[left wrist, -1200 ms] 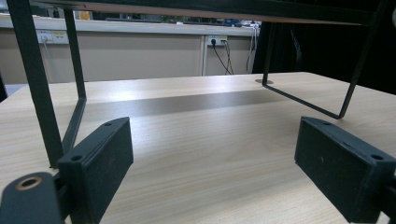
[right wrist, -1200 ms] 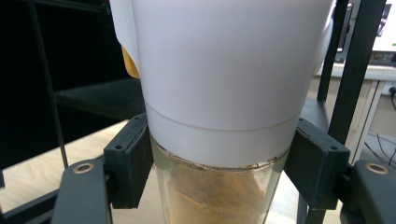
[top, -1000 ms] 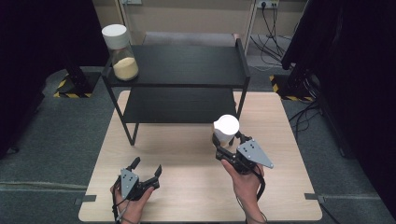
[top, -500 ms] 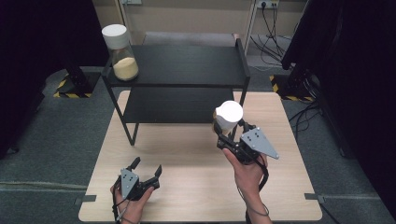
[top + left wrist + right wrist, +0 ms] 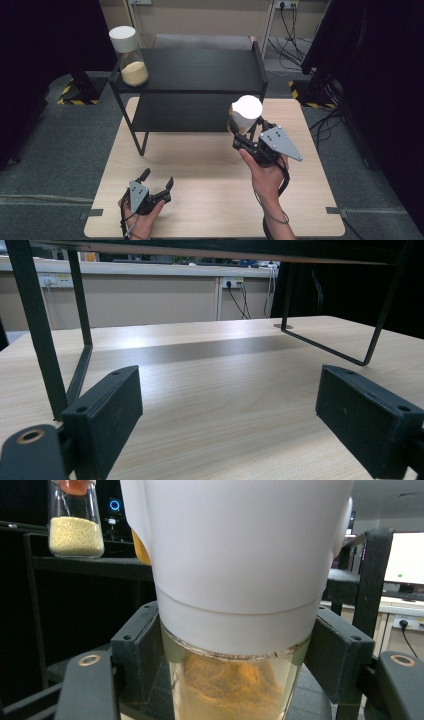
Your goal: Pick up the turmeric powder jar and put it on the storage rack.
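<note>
- Right gripper (image 5: 243, 136) was clamped on a glass jar (image 5: 244, 119) with a white lid (image 5: 248, 107), jaws closed against the glass just under the lid; right gripper view showed orange-brown powder (image 5: 232, 687) inside.
- Jar was held upright, off the tabletop (image 5: 210, 200), in front of the black shelf rack (image 5: 195, 70) near its right front post, toward the tabletop's right edge.
- Left gripper (image 5: 157, 189) sat low near the tabletop's front-left corner, jaws spread wide, gripping nothing; left gripper view showed bare wood between them.
- Second jar (image 5: 128, 55), white lid, pale yellow grains, stood on the rack's top shelf at its left front corner, well apart from the held one.
- Rack stood on the far half of the tabletop.
</note>
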